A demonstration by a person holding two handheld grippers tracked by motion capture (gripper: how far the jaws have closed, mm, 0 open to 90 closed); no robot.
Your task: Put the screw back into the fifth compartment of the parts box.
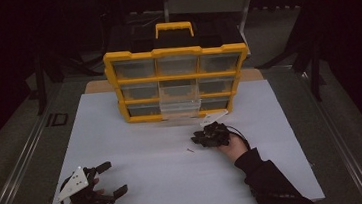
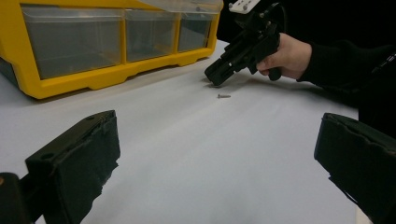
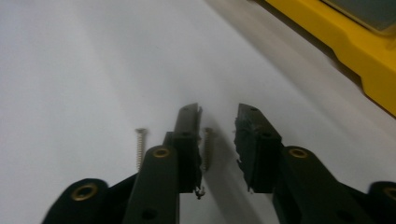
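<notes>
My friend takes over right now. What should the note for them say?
Right gripper: low over the white table, jaws partly closed around one screw, not pinching it yet.
Second screw: lies on the table just outside that gripper.
Left gripper: wide open, holding nothing, at the table's near left.
Yellow drawer organizer: stands at the back; its bottom middle drawer is pulled out.
Done: the gripper is lined up on a screw.
Left: close on it and lift; probably the open drawer is where it goes.

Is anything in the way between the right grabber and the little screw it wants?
No. The right gripper has one screw lying between its jaws, on the bare white table. A second screw lies just outside the jaws.
</notes>
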